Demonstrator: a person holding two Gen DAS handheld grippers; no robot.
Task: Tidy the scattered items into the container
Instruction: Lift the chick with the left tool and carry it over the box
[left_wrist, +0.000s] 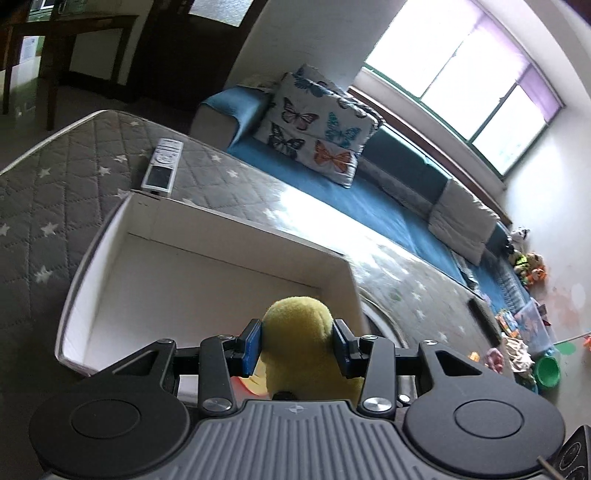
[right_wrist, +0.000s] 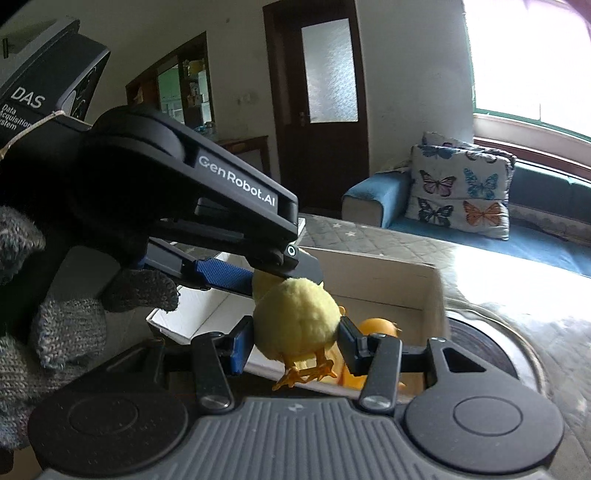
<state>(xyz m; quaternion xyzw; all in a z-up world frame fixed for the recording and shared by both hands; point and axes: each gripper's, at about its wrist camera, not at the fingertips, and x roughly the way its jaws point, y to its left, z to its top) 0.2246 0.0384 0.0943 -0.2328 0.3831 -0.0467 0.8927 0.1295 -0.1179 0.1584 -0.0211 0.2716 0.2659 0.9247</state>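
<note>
Gloved hand (right_wrist: 55, 332): far left of the right wrist view, in grey knit, wrapped around the handle of the left gripper.
Left gripper (left_wrist: 297, 345): blue pads clamped on either side of a yellow plush chick (left_wrist: 297, 332), seen from behind; in the right wrist view reaching in from the upper left, fingers closing on the upper part of the toy.
Right gripper (right_wrist: 293, 343): pads pressed against both flanks of the same yellow plush chick (right_wrist: 297, 321), orange feet dangling below the fingers.
Chick position: held in the air by both grippers at once, above the near edge of the white box (left_wrist: 207, 258).
White box: open-topped, sitting on the grey star-quilted mat (left_wrist: 74, 177); interior bare in the left wrist view.
Orange toy (right_wrist: 376, 326): rounded, just right of the chick, behind the right finger; in the box or not, cannot tell.
Remote control (left_wrist: 162, 166): white, lying on the mat just beyond the box's far corner.
Butterfly cushion (left_wrist: 314, 129): propped on the blue sofa (left_wrist: 369, 206) behind the mat.
Far right: small toys and a green bowl (left_wrist: 548, 371) on the floor.
</note>
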